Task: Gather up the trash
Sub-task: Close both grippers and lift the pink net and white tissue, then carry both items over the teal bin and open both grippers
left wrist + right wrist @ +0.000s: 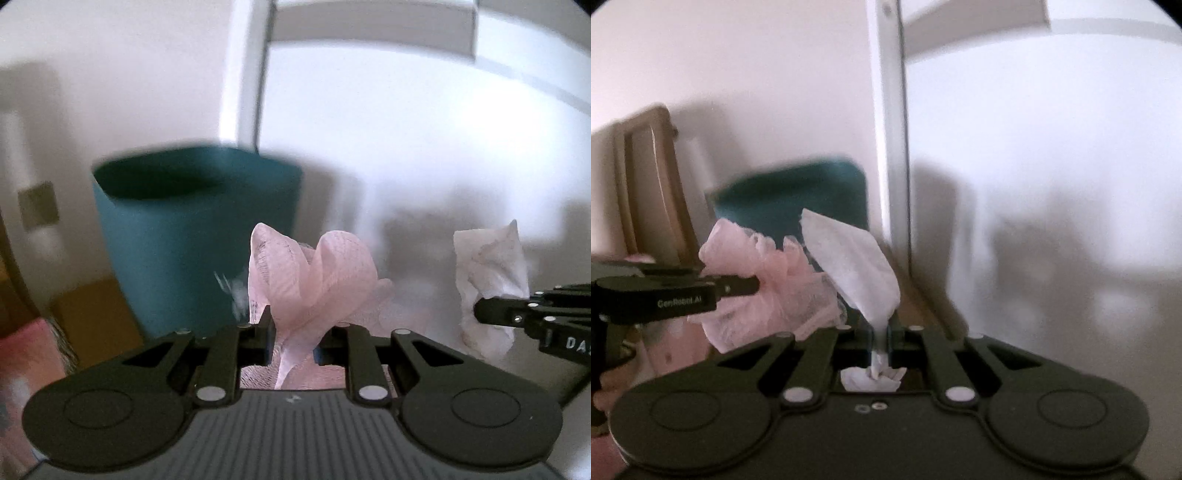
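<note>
Left hand-held gripper [291, 332] clamps pink mesh netting [314, 273], right hand-held gripper [881, 339] clamps a white tissue [853, 266], both raised near the teal bin [192, 229], likely for dropping in.

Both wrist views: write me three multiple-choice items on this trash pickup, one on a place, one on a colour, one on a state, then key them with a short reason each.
1. In the left wrist view, where does the bin stand relative to the left gripper?
A. ahead and to the left
B. ahead and to the right
C. out of view

2. What colour is the mesh wad in the left gripper?
A. yellow
B. pale pink
C. black

3. What is the state of the right gripper?
A. open and empty
B. shut on a pen
C. shut on the white tissue

Key:
1 A, the teal bin fills the left half of the view beyond the fingers.
2 B, the netted fabric pinched there is pink.
3 C, the tissue is squeezed to a narrow neck between the fingers and fans out above them.
</note>
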`<action>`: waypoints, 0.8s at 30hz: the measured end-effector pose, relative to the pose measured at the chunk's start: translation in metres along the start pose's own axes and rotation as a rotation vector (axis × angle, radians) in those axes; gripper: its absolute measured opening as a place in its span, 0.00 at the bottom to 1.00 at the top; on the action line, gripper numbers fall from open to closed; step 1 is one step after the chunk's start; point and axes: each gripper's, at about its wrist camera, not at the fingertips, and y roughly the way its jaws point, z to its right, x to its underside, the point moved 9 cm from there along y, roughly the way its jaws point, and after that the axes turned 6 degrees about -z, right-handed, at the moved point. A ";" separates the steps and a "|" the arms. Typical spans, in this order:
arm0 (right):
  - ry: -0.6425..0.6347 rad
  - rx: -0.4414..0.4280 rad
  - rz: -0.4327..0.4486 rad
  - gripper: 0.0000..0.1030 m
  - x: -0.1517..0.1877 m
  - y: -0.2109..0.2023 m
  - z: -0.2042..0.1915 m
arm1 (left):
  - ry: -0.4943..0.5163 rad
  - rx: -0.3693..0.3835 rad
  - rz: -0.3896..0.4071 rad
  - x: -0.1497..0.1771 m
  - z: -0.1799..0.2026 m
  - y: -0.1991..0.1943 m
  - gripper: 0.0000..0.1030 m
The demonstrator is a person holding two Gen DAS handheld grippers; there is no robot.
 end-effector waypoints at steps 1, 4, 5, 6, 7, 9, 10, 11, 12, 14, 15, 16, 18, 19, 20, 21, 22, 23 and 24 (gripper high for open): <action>-0.011 0.001 0.022 0.06 -0.015 -0.001 -0.004 | -0.010 -0.001 0.015 -0.015 -0.005 -0.007 0.18; -0.022 -0.009 0.080 0.06 -0.061 0.005 -0.017 | -0.010 -0.032 0.071 -0.057 -0.016 -0.026 0.18; -0.023 -0.013 0.098 0.06 -0.074 0.006 -0.020 | -0.005 -0.046 0.096 -0.072 -0.019 -0.034 0.18; -0.025 -0.016 0.115 0.06 -0.086 0.003 -0.024 | -0.001 -0.057 0.114 -0.083 -0.021 -0.039 0.18; -0.026 -0.018 0.127 0.06 -0.101 0.008 -0.027 | 0.004 -0.078 0.135 -0.097 -0.027 -0.040 0.18; -0.028 -0.027 0.144 0.06 -0.115 0.008 -0.036 | 0.011 -0.119 0.165 -0.119 -0.035 -0.043 0.18; -0.027 -0.030 0.150 0.06 -0.124 0.012 -0.038 | 0.008 -0.137 0.173 -0.130 -0.042 -0.043 0.18; -0.024 -0.034 0.149 0.06 -0.133 0.019 -0.040 | 0.002 -0.150 0.175 -0.138 -0.048 -0.041 0.18; -0.024 -0.037 0.146 0.06 -0.138 0.024 -0.042 | -0.004 -0.169 0.174 -0.147 -0.056 -0.036 0.18; -0.029 -0.040 0.147 0.06 -0.150 0.040 -0.045 | -0.014 -0.196 0.169 -0.157 -0.071 -0.030 0.18; -0.034 -0.032 0.143 0.06 -0.155 0.050 -0.046 | -0.019 -0.207 0.166 -0.162 -0.078 -0.024 0.18; -0.036 -0.027 0.138 0.06 -0.155 0.051 -0.046 | -0.031 -0.211 0.158 -0.167 -0.085 -0.016 0.18; -0.045 -0.025 0.119 0.06 -0.157 0.070 -0.048 | -0.054 -0.217 0.128 -0.176 -0.094 -0.003 0.18; -0.051 -0.017 0.107 0.06 -0.157 0.075 -0.051 | -0.066 -0.219 0.112 -0.179 -0.099 0.007 0.18; -0.057 -0.013 0.095 0.06 -0.158 0.085 -0.053 | -0.079 -0.213 0.093 -0.179 -0.102 0.011 0.18; -0.061 -0.011 0.084 0.06 -0.158 0.095 -0.054 | -0.088 -0.207 0.076 -0.178 -0.104 0.018 0.18; -0.064 -0.008 0.072 0.06 -0.151 0.098 -0.057 | -0.096 -0.210 0.056 -0.179 -0.108 0.031 0.18; -0.067 0.001 0.056 0.06 -0.148 0.107 -0.057 | -0.092 -0.224 0.040 -0.179 -0.111 0.043 0.18; -0.071 0.006 0.045 0.06 -0.147 0.115 -0.058 | -0.089 -0.232 0.030 -0.180 -0.112 0.052 0.18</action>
